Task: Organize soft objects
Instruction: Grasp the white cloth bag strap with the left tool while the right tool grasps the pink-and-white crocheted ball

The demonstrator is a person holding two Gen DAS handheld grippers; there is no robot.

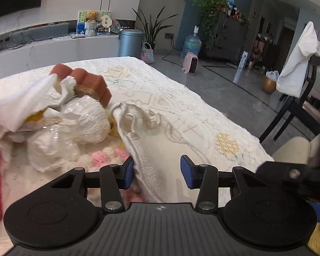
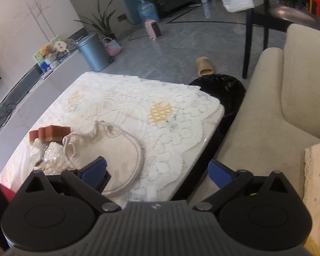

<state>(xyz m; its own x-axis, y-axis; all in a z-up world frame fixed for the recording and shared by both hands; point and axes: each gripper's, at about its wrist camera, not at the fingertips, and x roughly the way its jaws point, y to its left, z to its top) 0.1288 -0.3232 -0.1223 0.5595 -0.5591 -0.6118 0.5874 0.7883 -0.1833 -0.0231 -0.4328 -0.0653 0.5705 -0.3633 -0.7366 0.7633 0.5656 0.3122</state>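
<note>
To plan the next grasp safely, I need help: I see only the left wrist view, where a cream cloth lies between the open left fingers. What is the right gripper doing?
Observer: The right gripper is open and holds nothing. One finger is over the cream drawstring bag, the other beyond the edge of the table.
Operator: How does the whole bag lie?
Observer: It lies flat on the lace tablecloth, with its cord looped toward the brown sponge.
Operator: Is anything on the floor on that side?
Observer: A tan slipper lies on the floor beyond the table's corner.
</note>
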